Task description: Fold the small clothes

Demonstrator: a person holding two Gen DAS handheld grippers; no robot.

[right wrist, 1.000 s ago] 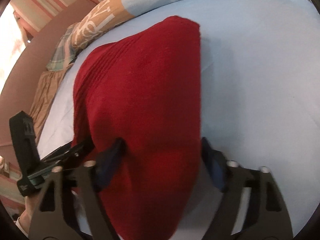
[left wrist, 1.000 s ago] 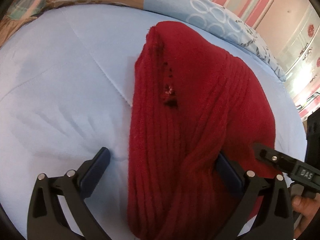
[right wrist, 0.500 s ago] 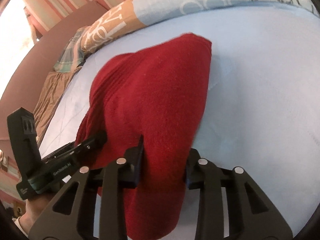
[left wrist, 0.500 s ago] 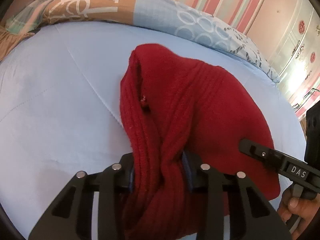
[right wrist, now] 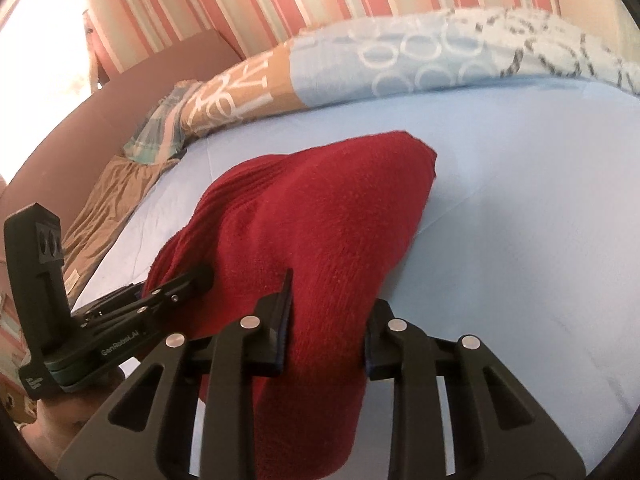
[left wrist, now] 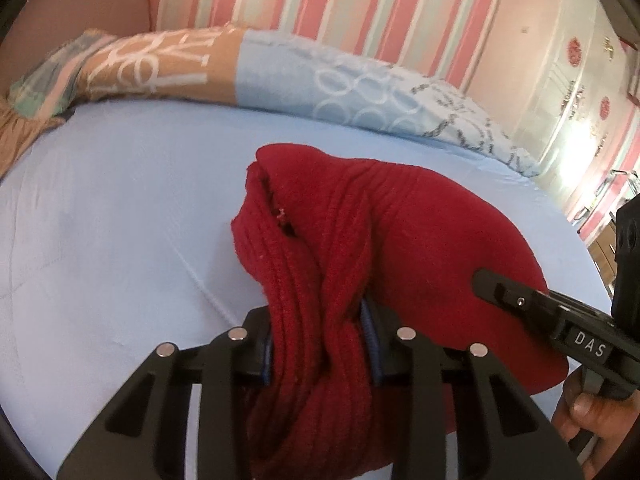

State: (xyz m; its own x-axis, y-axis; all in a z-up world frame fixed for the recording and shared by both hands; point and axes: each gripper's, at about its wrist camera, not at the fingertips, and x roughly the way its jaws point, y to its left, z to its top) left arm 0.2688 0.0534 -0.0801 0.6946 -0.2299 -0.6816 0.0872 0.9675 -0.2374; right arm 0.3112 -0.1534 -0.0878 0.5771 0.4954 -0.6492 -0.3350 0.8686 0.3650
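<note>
A small dark red knitted garment (left wrist: 400, 240) is held up off a light blue bed sheet (left wrist: 120, 208), its far end still resting on the sheet. My left gripper (left wrist: 320, 344) is shut on its bunched ribbed near edge. My right gripper (right wrist: 324, 332) is shut on the other near corner of the garment (right wrist: 320, 220). The right gripper also shows in the left wrist view (left wrist: 560, 320) at the garment's right side, and the left gripper shows in the right wrist view (right wrist: 160, 300) at its left side.
A patterned blue, tan and white blanket (left wrist: 240, 68) lies rolled along the far edge of the bed. A striped pink wall (left wrist: 320, 0) stands behind it. A brown headboard (right wrist: 120, 92) and brown cloth (right wrist: 104, 200) lie at the left.
Both grippers closed on the garment's near edge and lifted it; the views have tilted up, so the wall now shows.
</note>
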